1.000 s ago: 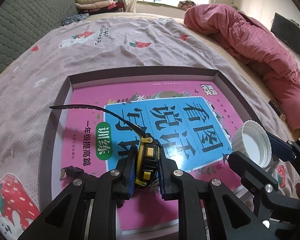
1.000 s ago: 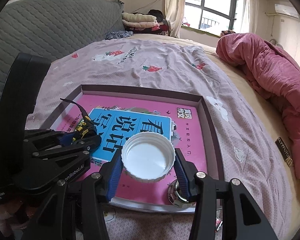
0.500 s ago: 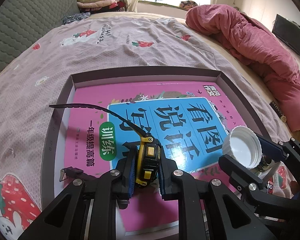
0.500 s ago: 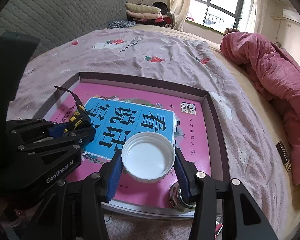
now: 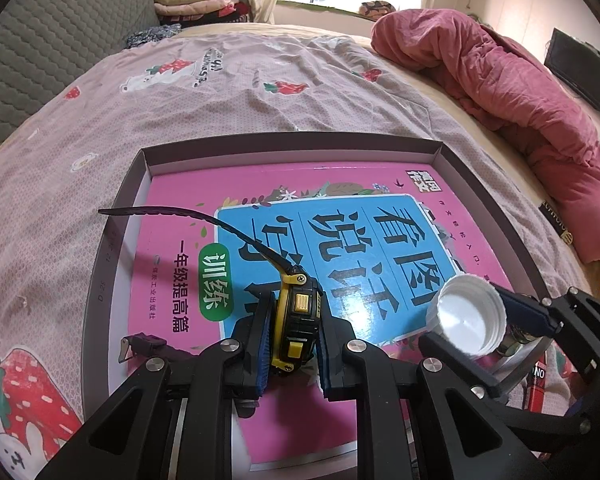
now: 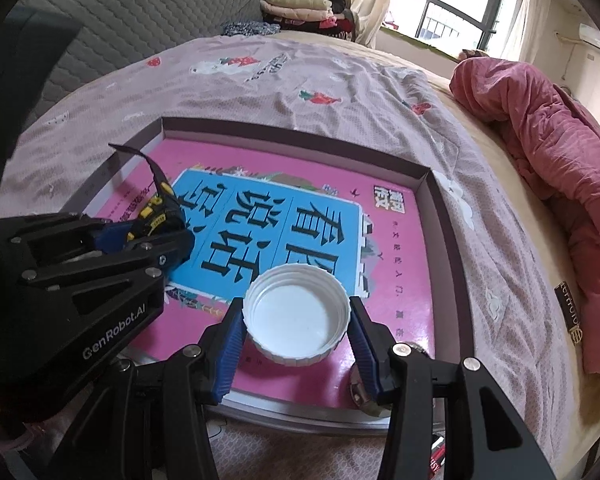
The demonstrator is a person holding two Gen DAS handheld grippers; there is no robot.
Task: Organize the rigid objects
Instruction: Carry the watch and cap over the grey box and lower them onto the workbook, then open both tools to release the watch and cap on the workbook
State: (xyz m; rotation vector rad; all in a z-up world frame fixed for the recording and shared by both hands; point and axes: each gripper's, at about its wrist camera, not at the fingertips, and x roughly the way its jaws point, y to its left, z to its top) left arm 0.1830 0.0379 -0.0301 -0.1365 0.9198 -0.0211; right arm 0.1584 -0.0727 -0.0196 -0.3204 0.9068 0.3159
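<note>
The tray (image 5: pixel 446 148) filled the middle of both views, sitting on a soft bedspread (image 5: pixel 228 92), so it could've tipped or slid if anything got pushed down hard. Inside it lay a big pink book (image 6: pixel 396 240), slick-looking cover, so stuff dropped on it might skate off.

The right gripper (image 6: pixel 296 330) was clamped on a white jar lid (image 6: pixel 296 320), open side up, lower center of its view, above the book's near edge. A release from there could've sent it rolling away.

The left gripper (image 5: pixel 290 338) was squeezed tight on a yellow tape measure (image 5: pixel 296 320), bottom center. Its strap (image 5: pixel 180 214) stuck out toward the left wall and might've snagged there.
</note>
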